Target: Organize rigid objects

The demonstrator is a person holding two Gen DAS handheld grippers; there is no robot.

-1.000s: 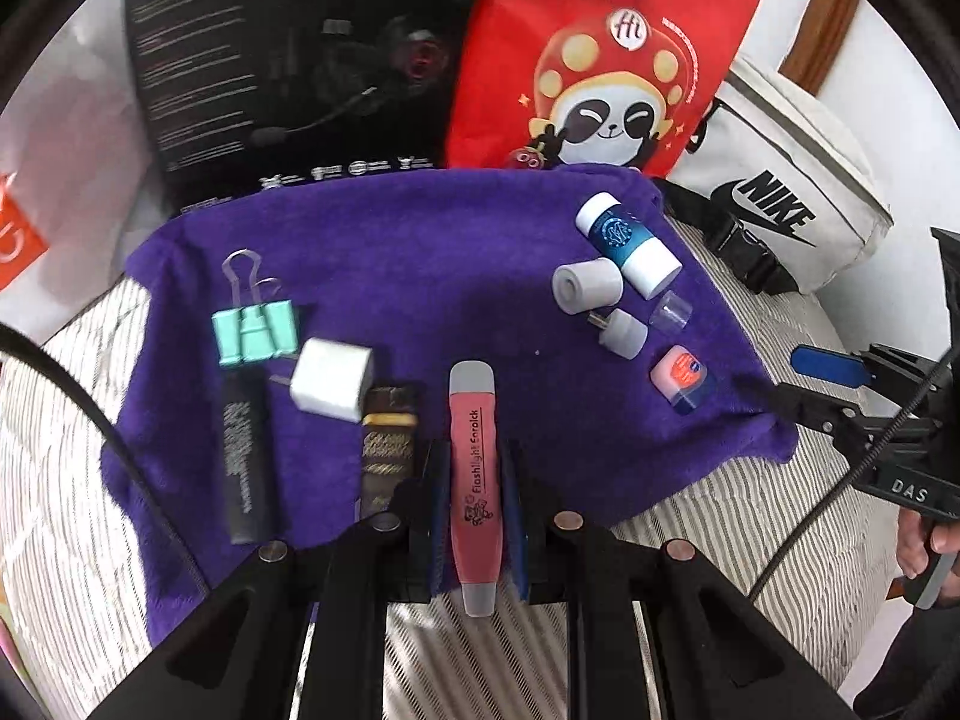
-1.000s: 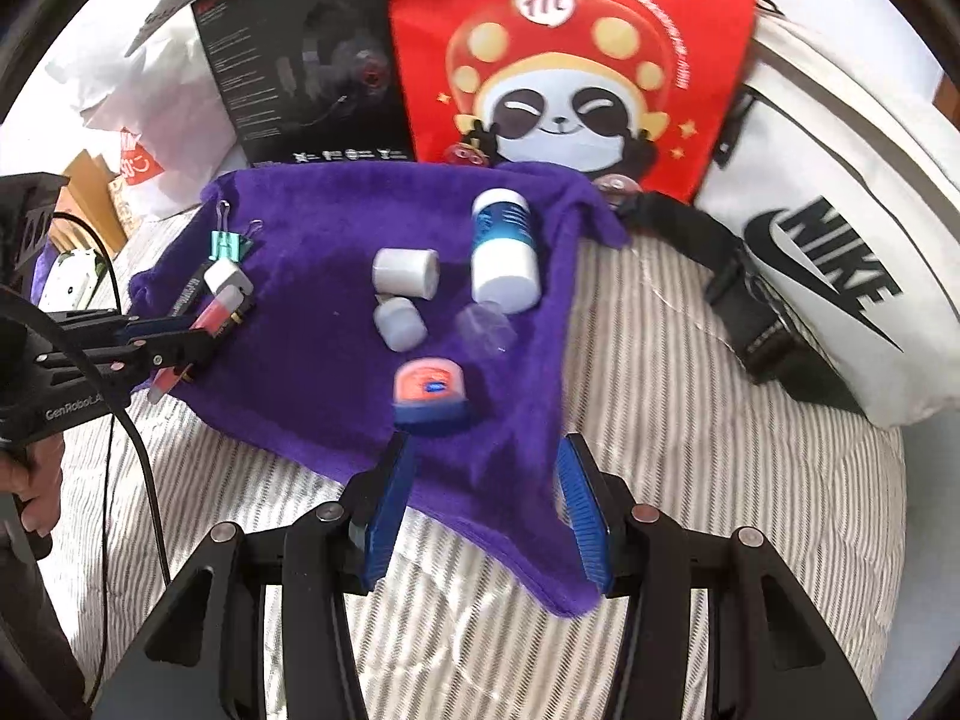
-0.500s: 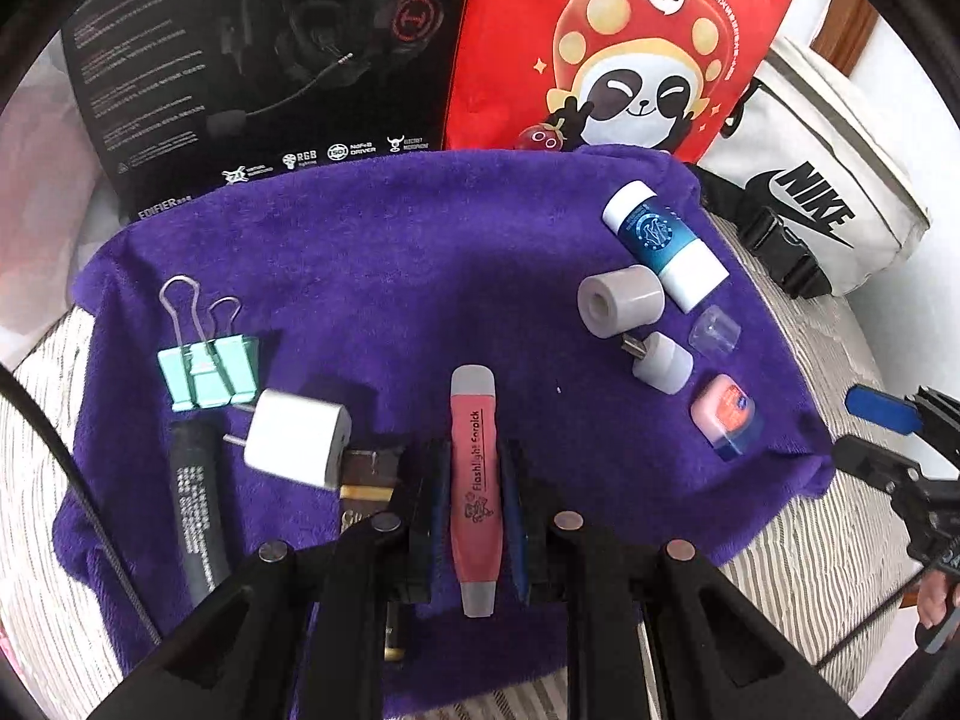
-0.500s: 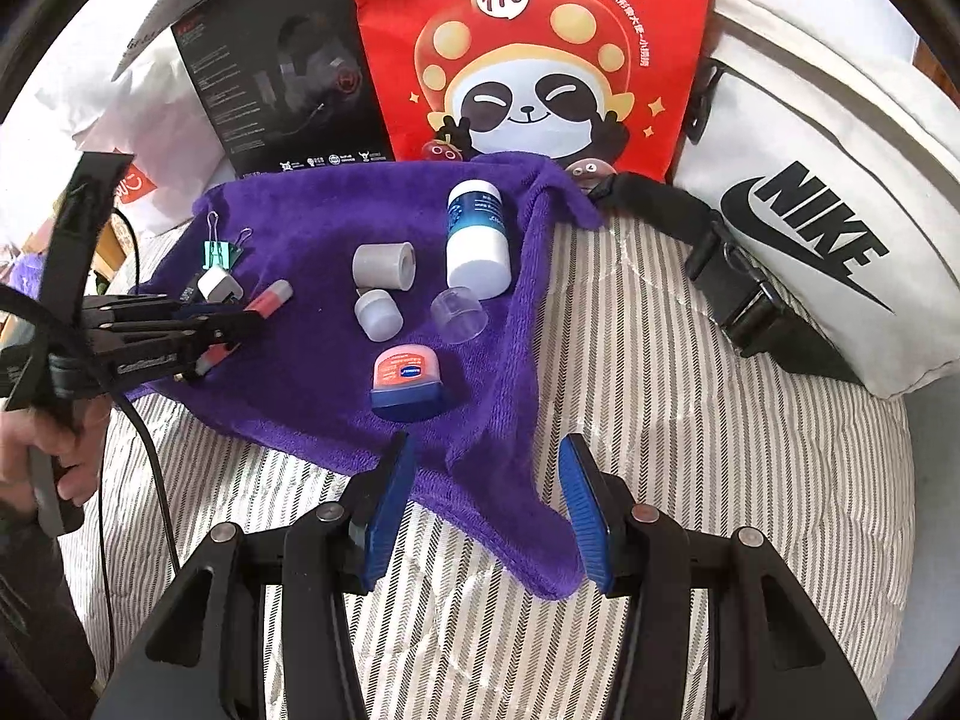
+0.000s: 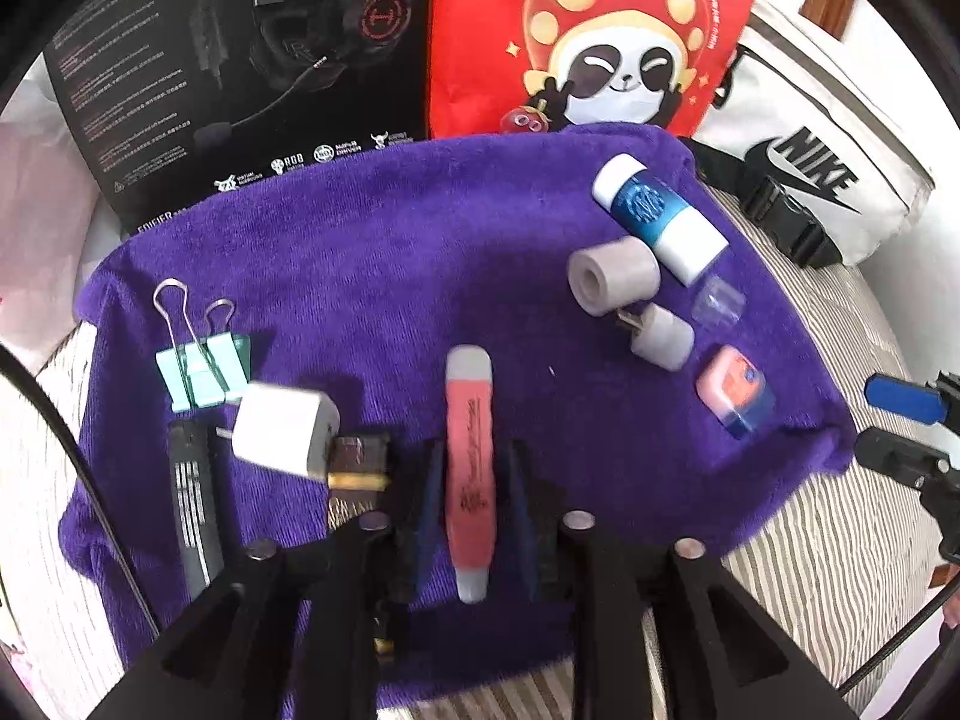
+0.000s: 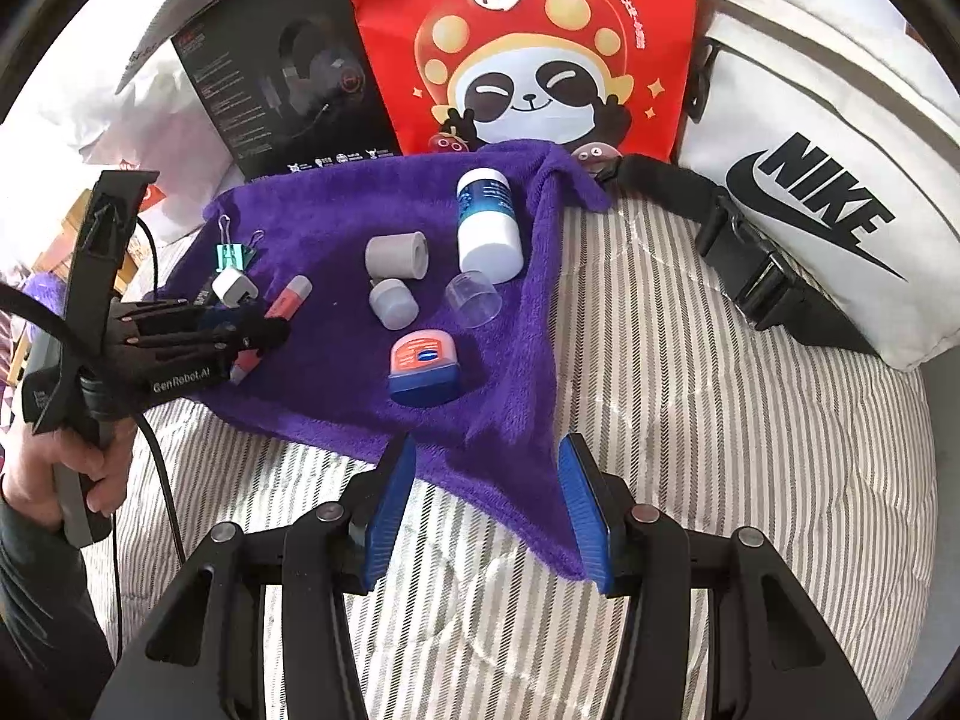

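A: What has the left claw (image 5: 471,480) got?

B: The pink-red pen-shaped tube (image 5: 470,468) lies lengthwise between its fingers on the purple towel (image 5: 384,252). The jaws have just been easing apart, and a thin gap shows on each side of the tube, so the pads no longer press it.

A: What crowds it?

B: Just left of the claw lies a dark brown-and-gold stick (image 5: 359,468), and a white plug adapter (image 5: 285,429) touches that stick's far end. Further left lies a black tube (image 5: 192,516), with a mint binder clip (image 5: 201,369) beyond it.

A: And the other side?

B: Ahead and to the right, well apart from the claw, lie a grey roll (image 5: 612,276), a small white cap (image 5: 663,336), a clear cap (image 5: 717,300), a blue-and-white bottle (image 5: 657,219) on its side, and a pink-lidded blue tin (image 5: 735,390).

A: The right claw (image 6: 489,510)?

B: Its jaws stand apart with nothing between them. It hangs over the towel's near corner and the striped bedding (image 6: 720,450). The tin is the closest thing ahead of it.

A: Behind it all?

B: A black headset box (image 5: 240,60), a red panda bag (image 5: 600,30) and a white Nike bag (image 5: 828,180) line the far edge.
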